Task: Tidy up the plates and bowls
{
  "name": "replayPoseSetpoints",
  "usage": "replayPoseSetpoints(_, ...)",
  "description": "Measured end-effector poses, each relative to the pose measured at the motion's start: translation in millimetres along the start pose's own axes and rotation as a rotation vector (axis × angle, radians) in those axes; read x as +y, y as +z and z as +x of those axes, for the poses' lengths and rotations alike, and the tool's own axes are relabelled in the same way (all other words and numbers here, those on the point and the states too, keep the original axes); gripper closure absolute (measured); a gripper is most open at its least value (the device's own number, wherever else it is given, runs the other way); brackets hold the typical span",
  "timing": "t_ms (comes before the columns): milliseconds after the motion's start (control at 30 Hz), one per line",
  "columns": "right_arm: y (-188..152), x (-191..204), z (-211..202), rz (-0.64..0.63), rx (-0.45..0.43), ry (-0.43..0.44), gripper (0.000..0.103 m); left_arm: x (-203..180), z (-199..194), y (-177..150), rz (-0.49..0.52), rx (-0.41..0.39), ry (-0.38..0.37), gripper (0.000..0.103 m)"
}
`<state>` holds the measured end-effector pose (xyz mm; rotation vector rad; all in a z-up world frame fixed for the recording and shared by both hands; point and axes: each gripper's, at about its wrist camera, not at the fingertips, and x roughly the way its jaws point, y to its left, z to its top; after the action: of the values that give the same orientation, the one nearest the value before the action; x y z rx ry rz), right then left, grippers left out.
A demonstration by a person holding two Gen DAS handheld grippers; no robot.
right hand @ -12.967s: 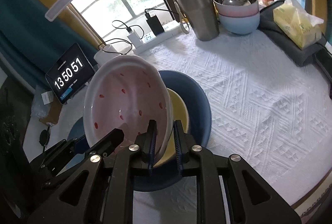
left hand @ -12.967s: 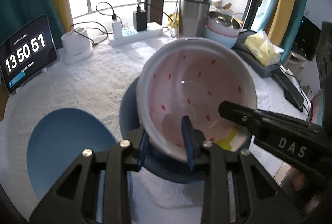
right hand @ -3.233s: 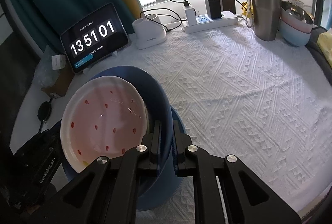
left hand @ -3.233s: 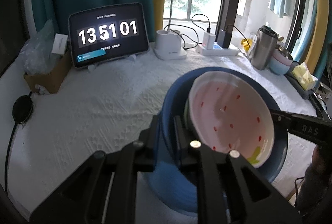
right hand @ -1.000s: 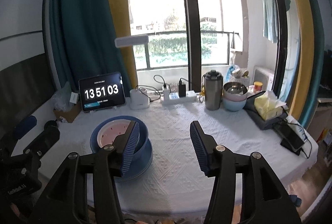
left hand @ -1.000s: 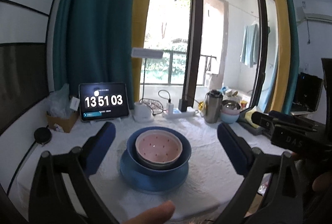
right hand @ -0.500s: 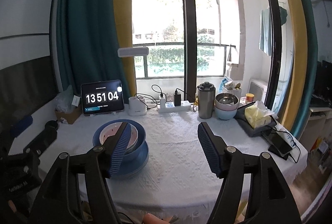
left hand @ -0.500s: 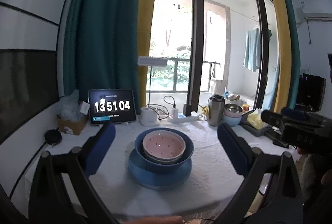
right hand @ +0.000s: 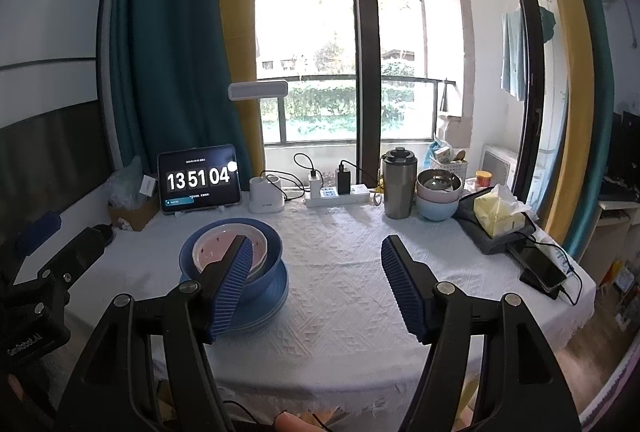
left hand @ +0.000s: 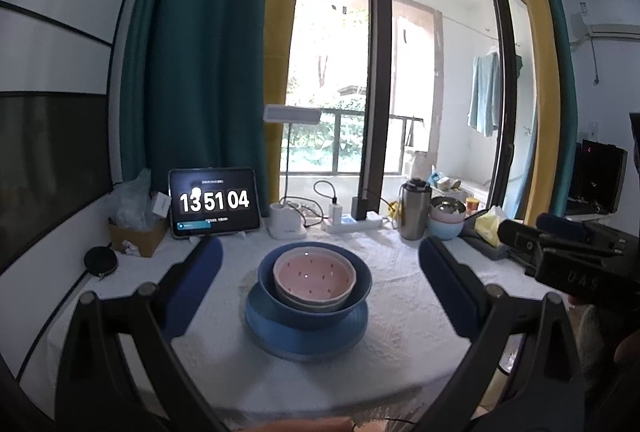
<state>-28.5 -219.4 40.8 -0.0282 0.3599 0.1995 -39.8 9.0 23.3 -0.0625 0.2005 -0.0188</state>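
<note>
Window-side counter [left hand: 400,344] under white cloth. Pink bowl [left hand: 314,276] nests in blue bowl [left hand: 314,302] on blue plate [left hand: 306,336], mid-counter, all mouths up, round, no long axis. Left gripper [left hand: 320,284] and right gripper [right hand: 316,286]: jaws wide, holding nothing, well back. Stack looks finished; best kept clear, leaving it centred.
</note>
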Motion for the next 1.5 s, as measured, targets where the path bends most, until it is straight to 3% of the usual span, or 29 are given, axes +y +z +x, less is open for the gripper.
replayPoseSetpoints(1500,-0.7,-3.6,-1.0,0.004,0.001,-0.002,0.033,-2.4,-1.0,3.7,0.002,-0.006,-0.003,0.003)
